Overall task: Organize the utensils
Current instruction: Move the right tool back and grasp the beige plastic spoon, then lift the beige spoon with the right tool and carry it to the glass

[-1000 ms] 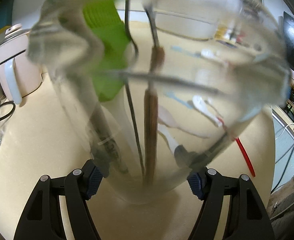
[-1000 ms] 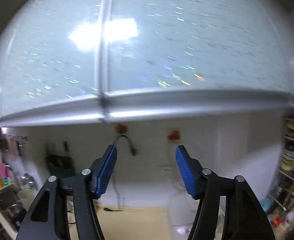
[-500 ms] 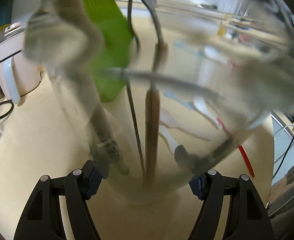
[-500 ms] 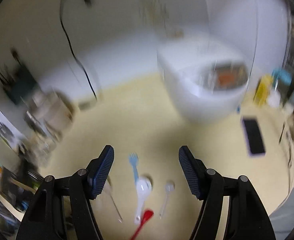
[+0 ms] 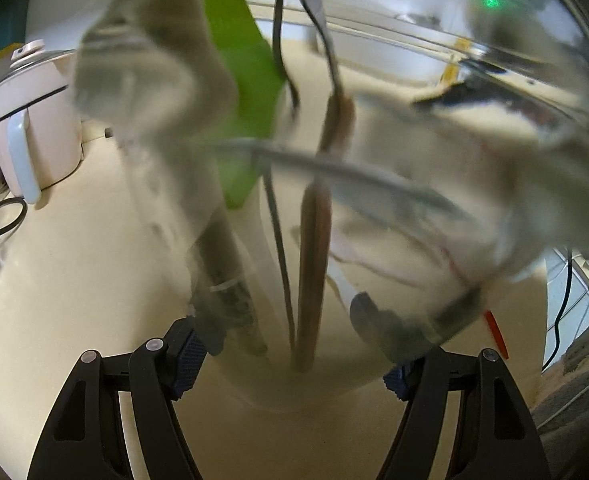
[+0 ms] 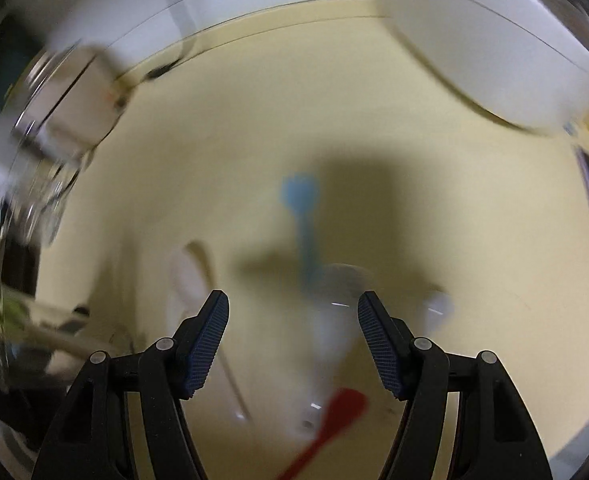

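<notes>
Here the left gripper (image 5: 290, 354) clamps a clear jar (image 5: 374, 208) holding a green spatula (image 5: 246, 80) and brown-handled tool (image 5: 314, 264). The right gripper (image 6: 293, 340) hangs open over blurred utensils: blue fork (image 6: 300, 208), red spoon (image 6: 334, 416).

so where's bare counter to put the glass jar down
Bare counter lies left of the glass jar, between it and the pink kettle. To the right it is crowded: blue fork, white spoon, red spoon.

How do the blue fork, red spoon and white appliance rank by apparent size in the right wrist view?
1. white appliance, largest, though cropped by the frame.
2. blue fork and red spoon: similar; the view is blurred and the spoon runs off-frame, so no ranking.
</notes>
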`<state>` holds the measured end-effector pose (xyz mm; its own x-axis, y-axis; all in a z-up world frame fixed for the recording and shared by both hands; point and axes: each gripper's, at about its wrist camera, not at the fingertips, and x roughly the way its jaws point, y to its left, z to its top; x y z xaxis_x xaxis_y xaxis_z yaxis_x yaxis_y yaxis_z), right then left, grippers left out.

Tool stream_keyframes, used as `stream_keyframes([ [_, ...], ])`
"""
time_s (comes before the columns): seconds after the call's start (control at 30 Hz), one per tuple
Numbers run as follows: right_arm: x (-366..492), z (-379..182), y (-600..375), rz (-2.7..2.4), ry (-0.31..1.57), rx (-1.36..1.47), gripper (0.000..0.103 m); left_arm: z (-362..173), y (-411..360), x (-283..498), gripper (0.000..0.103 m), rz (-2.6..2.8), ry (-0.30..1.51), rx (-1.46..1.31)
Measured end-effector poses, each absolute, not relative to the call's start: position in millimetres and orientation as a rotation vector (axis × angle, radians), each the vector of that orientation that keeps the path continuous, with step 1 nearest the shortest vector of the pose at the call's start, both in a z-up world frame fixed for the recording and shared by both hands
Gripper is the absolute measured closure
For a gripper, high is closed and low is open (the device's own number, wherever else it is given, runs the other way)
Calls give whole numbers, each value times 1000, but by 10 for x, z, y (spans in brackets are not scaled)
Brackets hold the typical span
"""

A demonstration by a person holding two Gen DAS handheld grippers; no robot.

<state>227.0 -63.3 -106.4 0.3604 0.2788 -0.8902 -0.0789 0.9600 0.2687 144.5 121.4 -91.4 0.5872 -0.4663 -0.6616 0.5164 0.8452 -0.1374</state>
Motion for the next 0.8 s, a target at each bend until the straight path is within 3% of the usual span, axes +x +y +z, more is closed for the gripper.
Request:
stream_keyframes([
  [0.5,2587,-1286,181,394,1182,-94,37,-914,1216,1445,28,-571,749,74],
  [0.57,2614,-1338,158,385,1192,-92,51,-917,1204,1437,28,-572,749,74],
  [0.7,2609,-1342,106,391,1186,-81,68,-908,1226,1447,28,-573,749,72],
  [0.8,2579,-1298,50,388,1164,-64,70,-906,1234,1448,28,-572,749,72],
])
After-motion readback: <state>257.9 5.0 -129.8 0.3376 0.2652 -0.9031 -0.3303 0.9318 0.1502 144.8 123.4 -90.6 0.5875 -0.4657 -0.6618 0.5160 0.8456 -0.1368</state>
